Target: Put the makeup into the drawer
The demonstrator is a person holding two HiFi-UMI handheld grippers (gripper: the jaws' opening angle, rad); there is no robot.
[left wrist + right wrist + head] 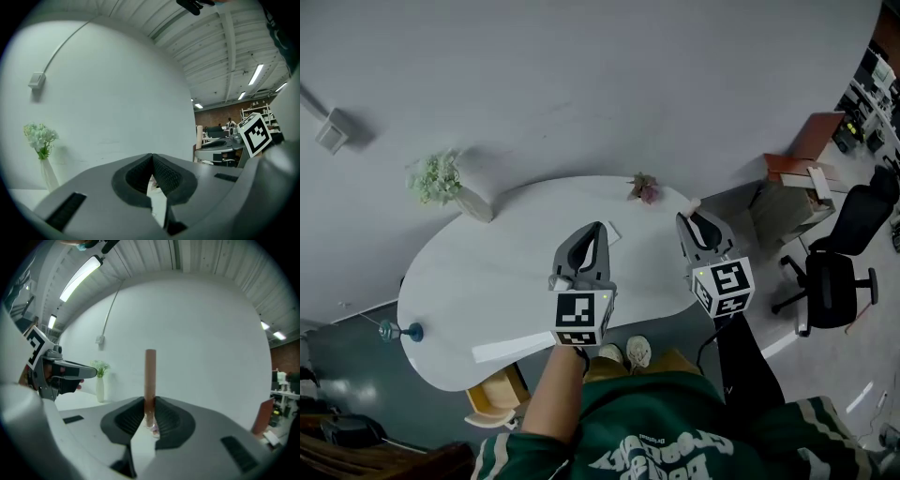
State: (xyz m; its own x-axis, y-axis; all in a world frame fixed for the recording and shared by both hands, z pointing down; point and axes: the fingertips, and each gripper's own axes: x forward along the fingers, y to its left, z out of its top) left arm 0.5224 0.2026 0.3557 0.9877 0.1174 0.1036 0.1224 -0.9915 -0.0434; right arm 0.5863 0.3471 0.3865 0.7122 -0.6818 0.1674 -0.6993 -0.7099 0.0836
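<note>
The right gripper [150, 401] is nearly closed, its jaws pinching the lower end of a slim pink-brown makeup tube [150, 373]. The tube's long axis runs straight up to 12 o'clock from the jaws, and most of its length stands clear above them. The left gripper [152, 158] has its jaws together with nothing between them.

Both are held above a white table [487, 272], the left one at about 9 o'clock from the right. No drawer shows plainly. Under the table's near edge sits a pale wooden box [492, 394], at 7 o'clock from the left gripper and 8 o'clock from the right — it may be the drawer, but I cannot tell, and its inside is hidden. If it is, the empty left gripper is nearer to open it, and the tube has to come down and across that way.

At the table's far edge, around 10 o'clock, a vase [473, 202] holds pale flowers.
</note>
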